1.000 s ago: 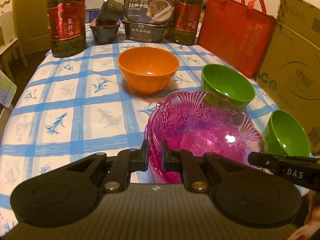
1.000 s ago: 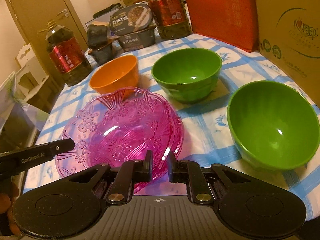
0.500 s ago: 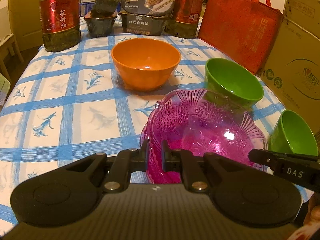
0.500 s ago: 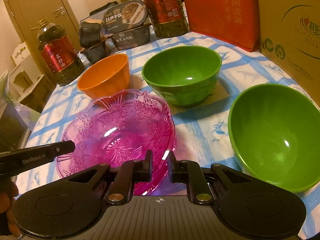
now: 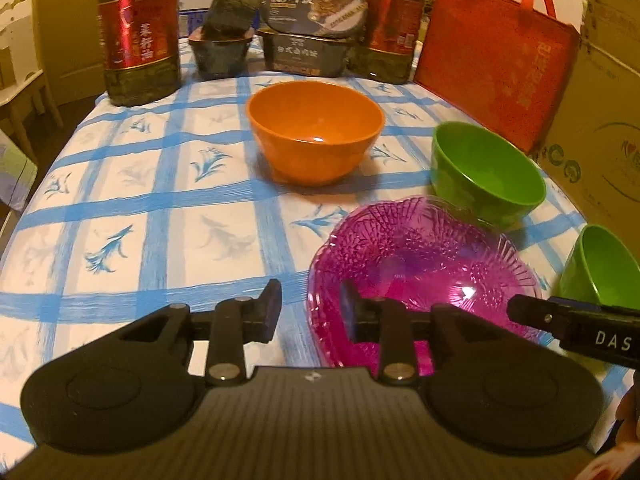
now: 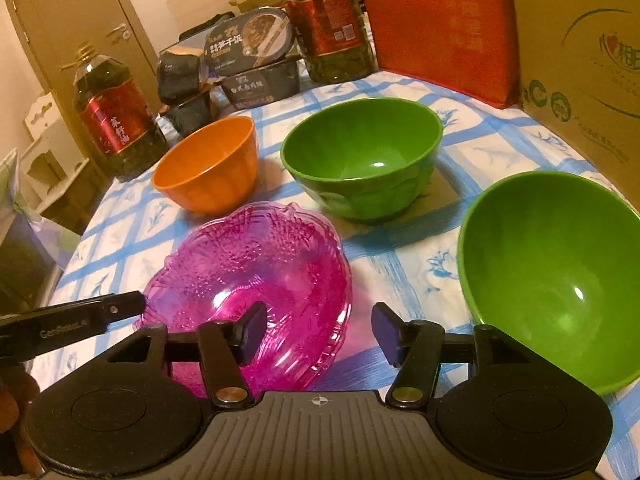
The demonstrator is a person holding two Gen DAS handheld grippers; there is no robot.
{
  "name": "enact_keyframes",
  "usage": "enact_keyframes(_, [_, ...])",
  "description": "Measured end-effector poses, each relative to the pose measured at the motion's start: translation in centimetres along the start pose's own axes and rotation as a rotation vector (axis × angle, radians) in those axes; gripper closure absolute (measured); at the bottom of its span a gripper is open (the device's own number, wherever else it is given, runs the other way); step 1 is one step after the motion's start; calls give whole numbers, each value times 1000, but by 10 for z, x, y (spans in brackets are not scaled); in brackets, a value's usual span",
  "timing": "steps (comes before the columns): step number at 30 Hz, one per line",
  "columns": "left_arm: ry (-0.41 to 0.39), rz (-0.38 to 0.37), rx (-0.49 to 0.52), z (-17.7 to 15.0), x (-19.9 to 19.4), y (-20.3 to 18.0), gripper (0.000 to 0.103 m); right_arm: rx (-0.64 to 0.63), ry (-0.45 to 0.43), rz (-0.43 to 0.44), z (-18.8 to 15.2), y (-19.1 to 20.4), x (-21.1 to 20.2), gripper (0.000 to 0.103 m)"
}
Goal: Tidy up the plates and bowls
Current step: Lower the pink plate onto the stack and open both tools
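Observation:
A stack of pink clear plastic plates [image 5: 424, 256] [image 6: 260, 264] rests on the blue-checked tablecloth. My left gripper [image 5: 310, 308] is open, its fingers straddling the stack's left rim. My right gripper [image 6: 320, 328] is open, straddling the stack's right rim. An orange bowl [image 5: 315, 130] [image 6: 208, 166] stands behind the stack. A green bowl [image 5: 486, 170] [image 6: 362, 158] stands behind to the right. A second green bowl [image 6: 556, 272] [image 5: 600, 268] sits right of the stack, close to my right gripper.
Two large oil bottles [image 5: 138, 30] [image 6: 328, 20], stacked black food trays [image 5: 308, 24], a red bag [image 5: 496, 56] and a cardboard box [image 6: 584, 60] line the table's back and right side. The table edge [image 5: 52, 148] falls off at left.
Both grippers were shut on the pink plates' rims; now both have opened. The stack sits lower, on the table.

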State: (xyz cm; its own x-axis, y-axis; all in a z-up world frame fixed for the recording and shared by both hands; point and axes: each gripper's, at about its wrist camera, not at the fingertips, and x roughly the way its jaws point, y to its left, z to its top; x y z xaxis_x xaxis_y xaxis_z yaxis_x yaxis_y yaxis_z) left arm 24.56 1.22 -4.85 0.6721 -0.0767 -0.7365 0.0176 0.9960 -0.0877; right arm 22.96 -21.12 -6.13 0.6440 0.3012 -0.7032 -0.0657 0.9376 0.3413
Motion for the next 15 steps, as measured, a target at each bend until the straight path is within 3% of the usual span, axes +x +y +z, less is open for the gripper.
enact_keyframes(5, [-15,-11,-41,-5,-21,3,75,9,-10,8,-3,-1,-14,45])
enact_keyframes(15, [-14,-46,-137,-28,-70,2,61,21,-7,2,-17,-3,-57,45])
